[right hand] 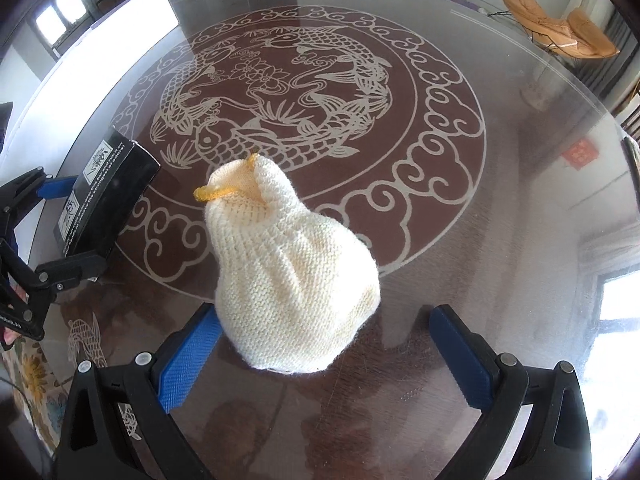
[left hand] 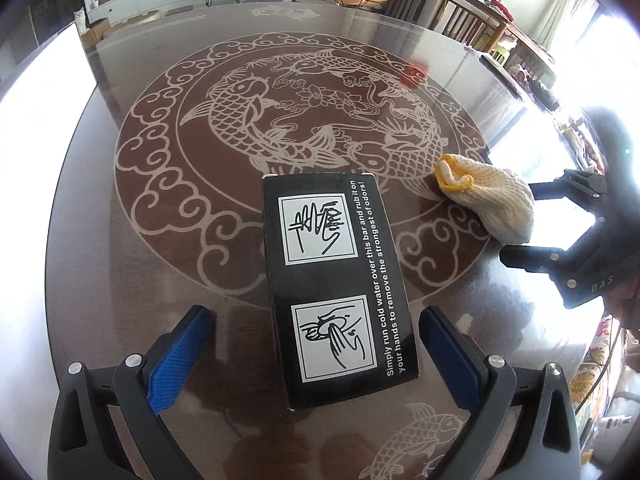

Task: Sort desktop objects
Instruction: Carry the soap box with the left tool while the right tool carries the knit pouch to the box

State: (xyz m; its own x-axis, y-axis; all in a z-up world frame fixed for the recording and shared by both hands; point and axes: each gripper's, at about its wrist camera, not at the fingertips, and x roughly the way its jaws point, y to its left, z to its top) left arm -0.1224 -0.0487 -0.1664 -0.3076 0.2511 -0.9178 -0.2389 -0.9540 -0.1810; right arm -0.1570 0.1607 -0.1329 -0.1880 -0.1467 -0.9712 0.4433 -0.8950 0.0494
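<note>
Black fingers [left hand: 520, 400], blue pads, seemingly textured.

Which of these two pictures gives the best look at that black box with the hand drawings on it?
The left wrist view. There the black box lies flat between the open left gripper, its top face with both drawings and the white text fully readable. The right wrist view shows the box only at the left edge, at a slant, its print too small to read.

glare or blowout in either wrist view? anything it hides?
Left wrist: window light blows out the right edge, washing the right tool into silhouette; black box print stays sharp. Right wrist: glare patches left and lower right on the table; knit glove evenly lit.
</note>
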